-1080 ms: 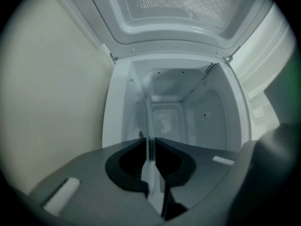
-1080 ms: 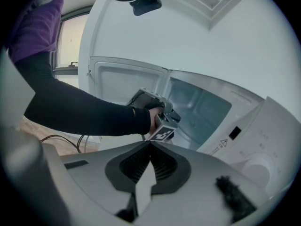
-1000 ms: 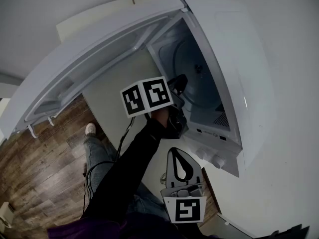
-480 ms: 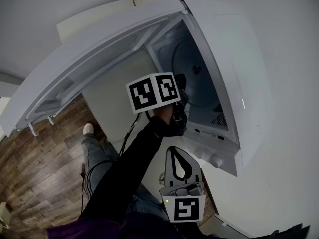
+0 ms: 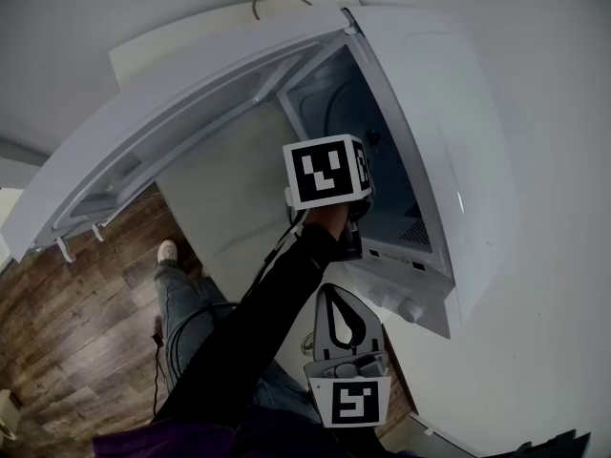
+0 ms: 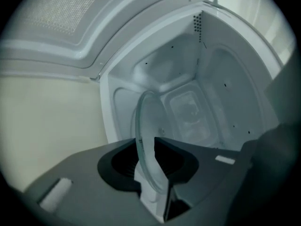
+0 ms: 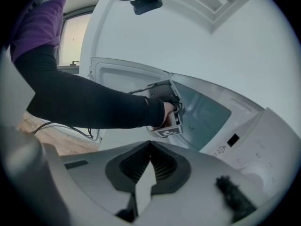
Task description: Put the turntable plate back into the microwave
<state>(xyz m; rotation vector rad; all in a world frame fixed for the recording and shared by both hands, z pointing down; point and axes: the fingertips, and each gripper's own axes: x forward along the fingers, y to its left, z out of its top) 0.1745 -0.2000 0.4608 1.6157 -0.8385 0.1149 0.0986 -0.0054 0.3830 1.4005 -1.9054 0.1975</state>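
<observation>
Left gripper [image 6: 157, 197] jaws opening, turntable plate [image 6: 146, 135] on edge between them, frame centre, at microwave [image 6: 221, 93] cavity mouth. Right gripper [image 7: 143, 187] closed, empty. Panel warning label [image 7: 221, 149] unreadable.

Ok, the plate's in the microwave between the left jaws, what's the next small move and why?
Probably let the left gripper finish opening, then ease it straight back out. Its jaws are opening around the turntable plate, which is already inside the microwave cavity; whether it lies flat I cannot tell.
</observation>
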